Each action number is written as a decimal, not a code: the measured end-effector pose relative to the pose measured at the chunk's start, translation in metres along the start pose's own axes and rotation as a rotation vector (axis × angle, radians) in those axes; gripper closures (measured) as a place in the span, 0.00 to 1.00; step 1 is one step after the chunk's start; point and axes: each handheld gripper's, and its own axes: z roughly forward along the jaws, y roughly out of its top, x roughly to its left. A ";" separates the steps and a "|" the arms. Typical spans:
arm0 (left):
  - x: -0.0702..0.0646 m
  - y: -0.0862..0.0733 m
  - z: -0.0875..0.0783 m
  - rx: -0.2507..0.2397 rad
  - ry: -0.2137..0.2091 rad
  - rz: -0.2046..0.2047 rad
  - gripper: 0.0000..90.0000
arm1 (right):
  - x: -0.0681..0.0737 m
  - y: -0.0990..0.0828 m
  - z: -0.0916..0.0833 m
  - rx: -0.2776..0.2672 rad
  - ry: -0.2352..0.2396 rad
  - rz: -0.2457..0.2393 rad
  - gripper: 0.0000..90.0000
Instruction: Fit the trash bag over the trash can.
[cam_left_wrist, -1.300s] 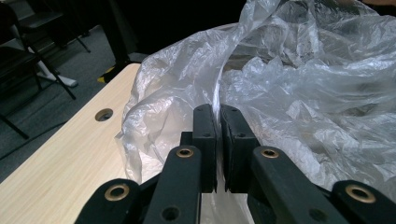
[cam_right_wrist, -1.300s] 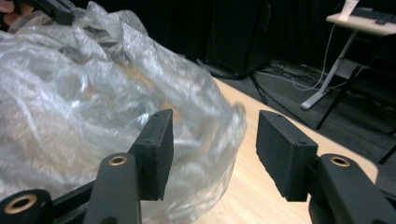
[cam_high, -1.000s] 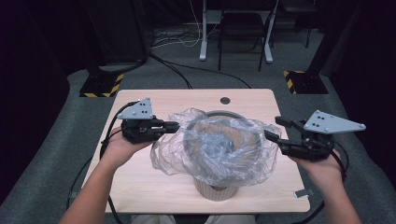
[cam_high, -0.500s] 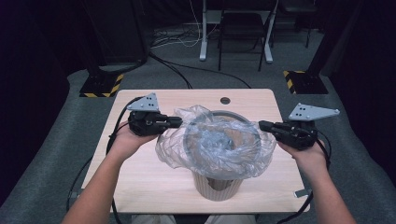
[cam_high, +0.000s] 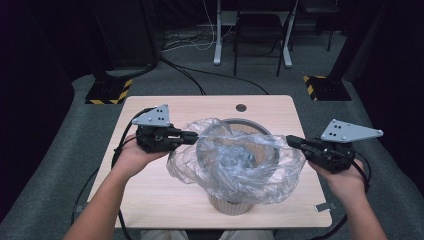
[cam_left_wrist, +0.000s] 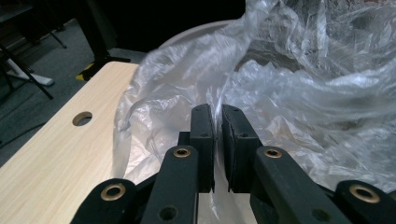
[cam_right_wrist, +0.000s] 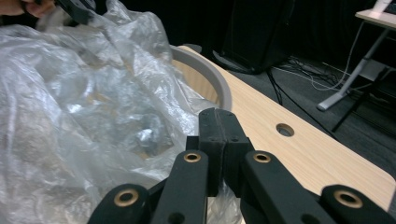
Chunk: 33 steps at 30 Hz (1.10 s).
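Since a second ago, your right claw has come in from 3 o'clock to the bag's edge and its jaws have just been closing; they now stand pressed together, pinching a fold of the clear plastic bag. That gives you a hold on both sides, so you look ready to stretch the liner over the bin rim. Your left claw at 9 o'clock is nearly closed, film caught between its pads. The bag sits draped in the bin at the counter centre.
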 end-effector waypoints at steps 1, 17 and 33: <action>0.002 0.001 0.000 -0.001 0.003 -0.010 0.92 | -0.001 -0.001 0.001 0.006 -0.003 0.004 1.00; 0.048 -0.025 0.039 0.016 0.125 -0.111 0.95 | -0.023 -0.020 0.049 0.056 -0.078 0.046 1.00; 0.053 -0.024 0.063 -0.025 0.154 -0.117 0.96 | -0.034 -0.038 0.063 0.097 -0.133 0.093 1.00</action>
